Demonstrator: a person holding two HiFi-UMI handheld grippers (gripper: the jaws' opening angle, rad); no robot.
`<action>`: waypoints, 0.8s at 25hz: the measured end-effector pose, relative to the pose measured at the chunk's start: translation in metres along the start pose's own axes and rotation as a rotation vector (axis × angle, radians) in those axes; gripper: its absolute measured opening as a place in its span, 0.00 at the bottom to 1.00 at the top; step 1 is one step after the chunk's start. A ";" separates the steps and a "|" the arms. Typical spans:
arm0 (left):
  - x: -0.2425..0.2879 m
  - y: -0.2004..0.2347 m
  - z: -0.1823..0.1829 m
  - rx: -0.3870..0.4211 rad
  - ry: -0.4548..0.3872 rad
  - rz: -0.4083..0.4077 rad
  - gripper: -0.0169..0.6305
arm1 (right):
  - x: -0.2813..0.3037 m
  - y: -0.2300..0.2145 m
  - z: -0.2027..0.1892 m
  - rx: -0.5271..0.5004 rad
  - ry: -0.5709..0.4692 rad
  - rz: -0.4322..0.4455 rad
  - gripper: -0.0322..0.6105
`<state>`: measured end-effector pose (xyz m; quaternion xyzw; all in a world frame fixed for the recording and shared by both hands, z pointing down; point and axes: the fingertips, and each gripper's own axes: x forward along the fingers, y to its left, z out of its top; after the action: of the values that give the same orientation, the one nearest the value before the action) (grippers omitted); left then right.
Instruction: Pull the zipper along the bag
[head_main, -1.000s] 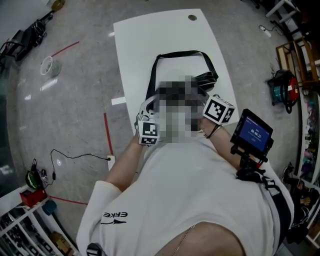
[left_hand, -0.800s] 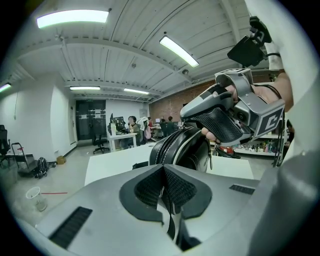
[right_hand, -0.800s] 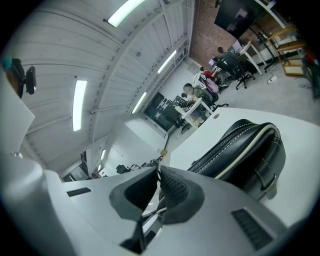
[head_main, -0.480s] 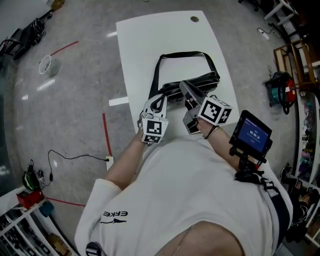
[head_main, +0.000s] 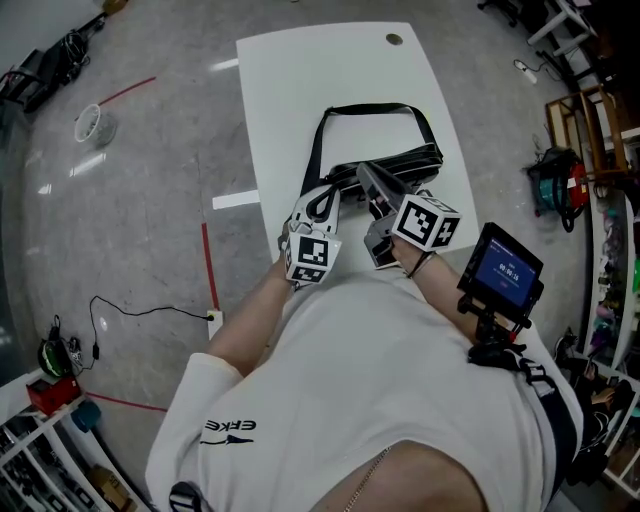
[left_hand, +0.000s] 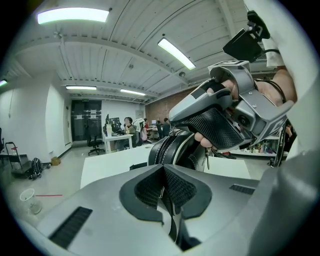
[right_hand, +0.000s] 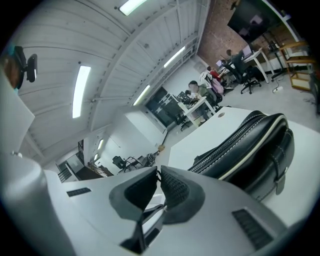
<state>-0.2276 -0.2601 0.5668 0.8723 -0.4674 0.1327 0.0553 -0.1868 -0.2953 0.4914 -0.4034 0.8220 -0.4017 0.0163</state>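
Note:
A black bag (head_main: 392, 165) with a long strap (head_main: 366, 107) lies on the white table (head_main: 300, 80). Its zipper (left_hand: 166, 144) runs along the top, with pale piping (right_hand: 257, 145) below it. My left gripper (head_main: 320, 198) rests at the bag's near left end, jaws shut, with nothing visible between the pads (left_hand: 172, 189). My right gripper (head_main: 368, 176) points over the middle of the bag, jaws shut as well, the bag (right_hand: 250, 145) lying to its right. In the left gripper view the right gripper (left_hand: 212, 125) hangs just above the zipper, and a small metal pull (left_hand: 207, 160) dangles beneath it.
A small screen on a mount (head_main: 503, 272) sits by the person's right arm. Around the table the grey floor holds a cable (head_main: 140, 312), a red tape line (head_main: 207, 268) and a white cup (head_main: 90, 122). Shelves and clutter (head_main: 590, 120) line the right side.
The left gripper has shifted slightly right and closer to the bag's end. The right gripper has barely moved. Both stay shut.

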 end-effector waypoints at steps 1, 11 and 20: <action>0.000 0.000 0.001 0.000 -0.001 -0.002 0.03 | 0.001 0.001 -0.001 -0.007 0.005 -0.002 0.08; -0.001 -0.005 0.009 0.013 -0.013 -0.019 0.03 | 0.008 0.014 -0.012 -0.091 0.067 -0.021 0.08; 0.001 -0.015 0.011 0.031 -0.022 -0.048 0.03 | 0.012 0.020 -0.029 -0.263 0.146 -0.058 0.08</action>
<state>-0.2128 -0.2545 0.5568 0.8855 -0.4447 0.1290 0.0396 -0.2174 -0.2776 0.5012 -0.3954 0.8544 -0.3192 -0.1083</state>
